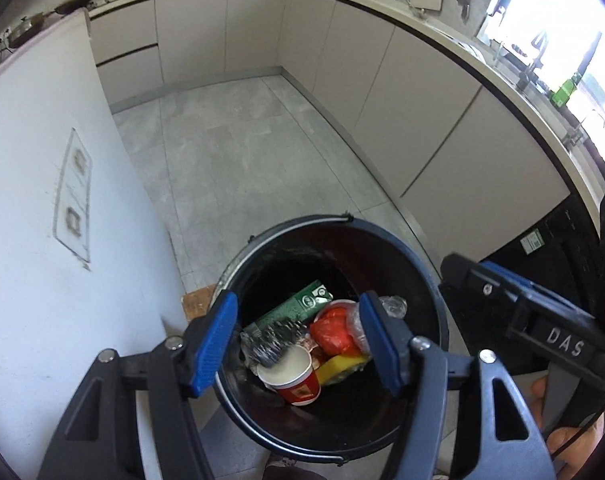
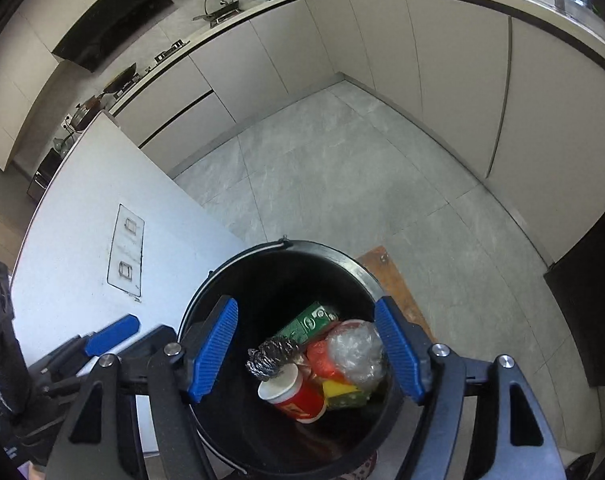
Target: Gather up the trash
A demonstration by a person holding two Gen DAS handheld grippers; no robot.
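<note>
A black bucket stands on the floor below both grippers and also shows in the right wrist view. Inside lie a red paper cup, a green carton, a steel scourer, an orange-red wrapper, a yellow sponge and clear plastic. My left gripper is open and empty above the bucket. My right gripper is open and empty above it too. In the left wrist view the right gripper's body sits at the right.
A white table with a socket panel stands left of the bucket. A wooden stool is under the bucket. Grey tiled floor stretches ahead, bounded by beige cabinets. A dark appliance is at the right.
</note>
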